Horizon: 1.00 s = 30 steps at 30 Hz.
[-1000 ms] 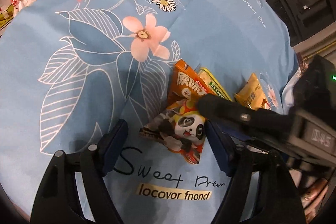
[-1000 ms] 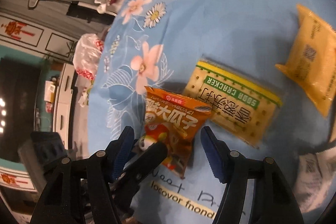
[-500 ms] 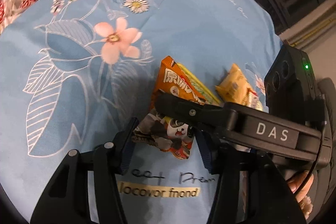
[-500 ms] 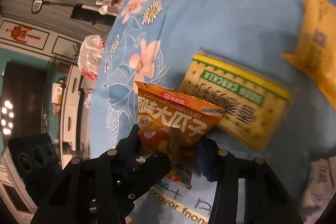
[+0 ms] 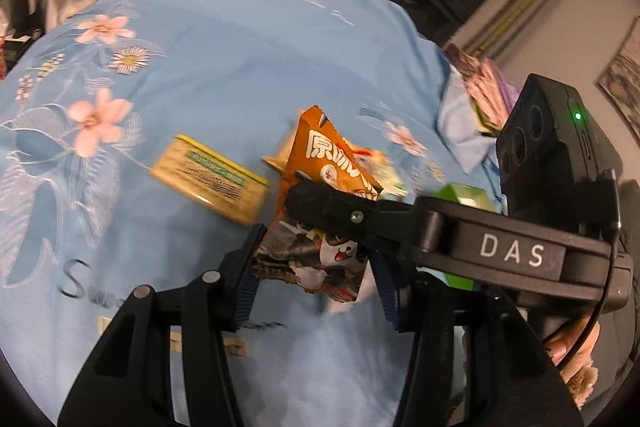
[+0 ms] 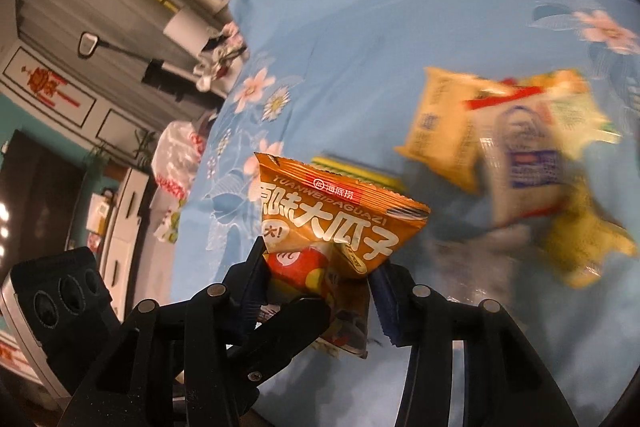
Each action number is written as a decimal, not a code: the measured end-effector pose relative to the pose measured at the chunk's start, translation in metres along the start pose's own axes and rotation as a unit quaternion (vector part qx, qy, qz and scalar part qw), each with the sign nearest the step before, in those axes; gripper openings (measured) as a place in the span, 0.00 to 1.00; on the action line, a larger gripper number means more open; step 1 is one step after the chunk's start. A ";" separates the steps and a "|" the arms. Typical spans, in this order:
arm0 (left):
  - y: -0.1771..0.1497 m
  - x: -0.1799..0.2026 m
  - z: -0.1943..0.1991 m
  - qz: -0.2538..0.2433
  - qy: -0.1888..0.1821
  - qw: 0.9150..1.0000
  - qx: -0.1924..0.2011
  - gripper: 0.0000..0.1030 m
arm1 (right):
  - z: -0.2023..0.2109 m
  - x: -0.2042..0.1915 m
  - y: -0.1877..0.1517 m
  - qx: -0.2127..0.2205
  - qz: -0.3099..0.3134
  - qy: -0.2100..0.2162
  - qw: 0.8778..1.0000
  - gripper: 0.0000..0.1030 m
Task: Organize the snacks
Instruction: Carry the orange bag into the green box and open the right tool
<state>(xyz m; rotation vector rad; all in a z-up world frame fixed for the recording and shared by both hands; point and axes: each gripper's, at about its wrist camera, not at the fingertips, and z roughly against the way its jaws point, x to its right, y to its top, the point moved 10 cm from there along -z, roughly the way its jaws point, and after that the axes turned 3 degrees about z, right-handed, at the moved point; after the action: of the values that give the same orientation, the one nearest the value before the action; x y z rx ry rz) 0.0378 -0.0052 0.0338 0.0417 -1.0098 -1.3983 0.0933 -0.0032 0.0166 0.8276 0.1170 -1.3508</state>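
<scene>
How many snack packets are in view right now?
5: the orange packet held up in front; the soda cracker pack flat on the blue cover behind it; to its right, blurred, a yellow packet, a white-and-blue packet and a second yellow packet. Others may be hidden.

Bed covered by a light-blue floral sheet; a yellow soda-cracker packet and further snack packets are laid on it.
</scene>
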 end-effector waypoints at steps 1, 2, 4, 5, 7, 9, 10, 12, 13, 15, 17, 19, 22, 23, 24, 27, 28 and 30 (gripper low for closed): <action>-0.002 0.007 -0.002 -0.003 -0.004 1.000 0.000 0.49 | 0.008 0.005 -0.002 0.006 -0.003 -0.004 1.000 0.48; -0.004 0.015 -0.003 -0.010 -0.008 1.000 -0.001 0.49 | 0.016 0.010 -0.003 0.013 -0.006 -0.009 1.000 0.48; -0.009 0.035 -0.005 -0.021 -0.020 1.000 0.000 0.48 | 0.032 0.019 -0.005 0.027 -0.008 -0.013 1.000 0.48; -0.010 0.040 -0.007 -0.026 -0.023 0.999 0.000 0.48 | 0.042 0.024 -0.005 0.037 -0.009 -0.017 0.999 0.48; -0.013 0.062 -0.008 -0.045 -0.028 0.999 0.005 0.48 | 0.057 0.030 -0.007 0.051 -0.008 -0.019 0.998 0.48; -0.016 0.078 -0.010 -0.058 -0.032 0.998 0.010 0.48 | 0.073 0.037 -0.003 0.071 -0.007 -0.015 0.997 0.48; -0.015 0.083 -0.012 -0.061 -0.034 0.997 0.011 0.47 | 0.081 0.041 -0.001 0.080 -0.004 -0.014 0.997 0.48; -0.015 0.099 -0.016 -0.071 -0.038 0.997 0.014 0.47 | 0.094 0.048 0.003 0.094 -0.005 -0.014 0.995 0.48; -0.014 0.109 -0.020 -0.077 -0.038 0.996 0.016 0.47 | 0.100 0.052 0.005 0.102 -0.008 -0.014 0.995 0.48; -0.014 0.121 -0.026 -0.086 -0.039 0.995 0.016 0.46 | 0.111 0.062 0.007 0.117 -0.017 -0.017 0.993 0.48; -0.013 0.131 -0.033 -0.090 -0.043 0.995 0.011 0.46 | 0.120 0.073 0.010 0.126 -0.026 -0.020 0.991 0.48; -0.014 0.144 -0.040 -0.097 -0.050 0.994 0.005 0.46 | 0.130 0.085 0.010 0.134 -0.038 -0.025 0.990 0.48; -0.018 0.161 -0.048 -0.111 -0.059 0.992 0.000 0.46 | 0.148 0.103 0.006 0.147 -0.046 -0.032 0.987 0.48; -0.020 0.166 -0.052 -0.115 -0.063 0.991 -0.002 0.46 | 0.154 0.111 0.006 0.152 -0.049 -0.034 0.987 0.48; -0.022 0.174 -0.057 -0.119 -0.065 0.991 -0.006 0.46 | 0.158 0.115 0.006 0.155 -0.053 -0.035 0.986 0.49; -0.028 0.191 -0.071 -0.128 -0.074 0.989 -0.021 0.46 | 0.172 0.137 0.005 0.161 -0.071 -0.041 0.983 0.49; -0.031 0.199 -0.076 -0.132 -0.078 0.988 -0.027 0.46 | 0.176 0.142 0.004 0.163 -0.077 -0.044 0.983 0.49; -0.035 0.210 -0.083 -0.139 -0.085 0.986 -0.036 0.46 | 0.185 0.154 0.003 0.168 -0.086 -0.050 0.981 0.49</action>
<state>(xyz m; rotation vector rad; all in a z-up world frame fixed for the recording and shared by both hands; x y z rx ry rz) 0.0281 -0.2288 0.0803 0.0109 -1.1254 -1.7156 0.0657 -0.2366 0.0701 1.0488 -0.1243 -1.5991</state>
